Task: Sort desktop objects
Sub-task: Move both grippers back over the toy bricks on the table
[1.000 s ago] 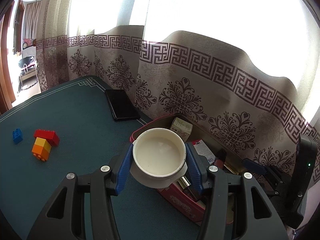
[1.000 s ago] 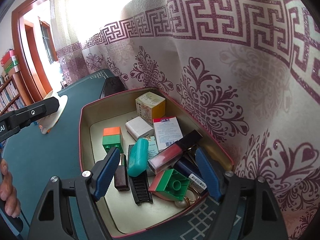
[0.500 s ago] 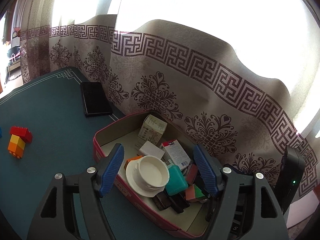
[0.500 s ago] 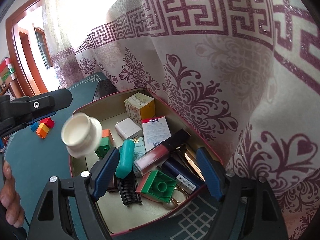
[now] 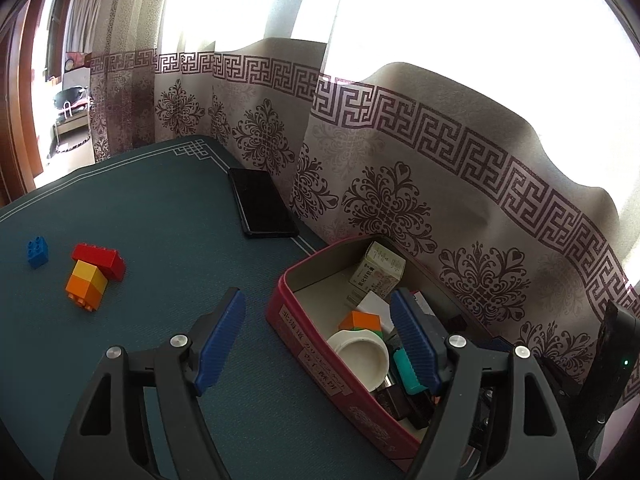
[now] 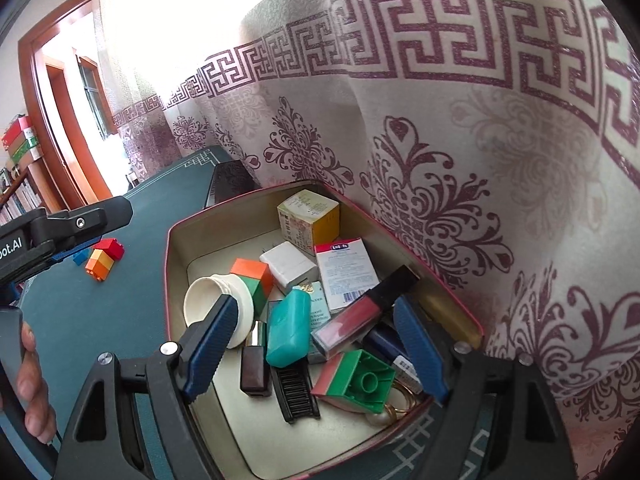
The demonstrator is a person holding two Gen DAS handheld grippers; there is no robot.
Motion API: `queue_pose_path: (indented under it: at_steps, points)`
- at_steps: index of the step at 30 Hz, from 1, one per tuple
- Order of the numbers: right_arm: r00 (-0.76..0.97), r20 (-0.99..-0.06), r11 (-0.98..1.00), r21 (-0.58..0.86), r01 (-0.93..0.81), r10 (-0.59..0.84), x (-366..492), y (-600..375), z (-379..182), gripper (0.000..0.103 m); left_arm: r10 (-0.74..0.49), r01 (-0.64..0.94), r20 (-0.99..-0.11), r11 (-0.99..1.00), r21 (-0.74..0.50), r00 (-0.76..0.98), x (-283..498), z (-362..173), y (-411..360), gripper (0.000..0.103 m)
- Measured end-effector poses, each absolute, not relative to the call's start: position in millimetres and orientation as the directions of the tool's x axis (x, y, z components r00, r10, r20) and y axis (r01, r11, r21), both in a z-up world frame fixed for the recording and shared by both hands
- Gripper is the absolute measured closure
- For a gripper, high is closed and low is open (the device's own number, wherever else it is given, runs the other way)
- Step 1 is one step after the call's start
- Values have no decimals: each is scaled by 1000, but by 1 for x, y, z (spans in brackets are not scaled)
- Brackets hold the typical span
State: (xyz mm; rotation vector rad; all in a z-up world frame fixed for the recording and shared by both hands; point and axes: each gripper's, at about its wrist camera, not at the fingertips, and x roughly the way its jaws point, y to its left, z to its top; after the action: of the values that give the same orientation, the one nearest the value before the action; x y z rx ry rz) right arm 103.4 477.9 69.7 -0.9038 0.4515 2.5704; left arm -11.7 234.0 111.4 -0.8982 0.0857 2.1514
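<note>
**Desktop objects: most boxed, a few blocks left out**

Desktop objects mostly lie in the red box [image 6: 176, 248], my landmark. From largest to smallest inside it I see the white jar lid [image 6: 212, 304] against the left wall, a teal case [image 6: 288, 328], a green block [image 6: 360, 380] and a red lip-gloss tube [image 6: 360, 316].

Left of the box, well apart on the green surface [image 5: 160, 220], the orange-and-red block stack [image 5: 94, 276] and a small blue block [image 5: 37, 249] look unsorted to me; a black phone [image 5: 262, 208] lies behind the box by the curtain [image 5: 400, 184].

My left hand-held gripper [image 5: 316, 344] stands wide and empty, straddling the box's near wall. My right hand-held gripper [image 6: 316, 344] hangs over the box, also wide, gripping nothing.

Bright windows and a wooden door frame lie beyond.
</note>
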Motion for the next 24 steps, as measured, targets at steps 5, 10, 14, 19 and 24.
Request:
queue_pose_path:
  at_steps: [5, 10, 14, 19, 24]
  points:
    - [-758, -622, -906, 180, -384, 197, 84, 454, 80, 20, 601, -633, -626, -744, -213, -496, -35, 113, 206, 25]
    - [-781, -607, -931, 180, -318, 149, 64, 430, 85, 19, 545, -552, -632, -806, -213, -551, -63, 109, 172, 25]
    - [-787, -606, -940, 191, -282, 112, 52, 415, 85, 19, 497, -492, -646, -845, -209, -580, -84, 104, 147, 25]
    - [-794, -604, -955, 191, -225, 67, 41, 394, 84, 19, 444, -422, -657, -883, -205, -610, -109, 101, 118, 25]
    - [-800, -600, -970, 183, -157, 16, 25, 372, 84, 19, 377, -349, -662, -919, -183, -648, -133, 97, 90, 25]
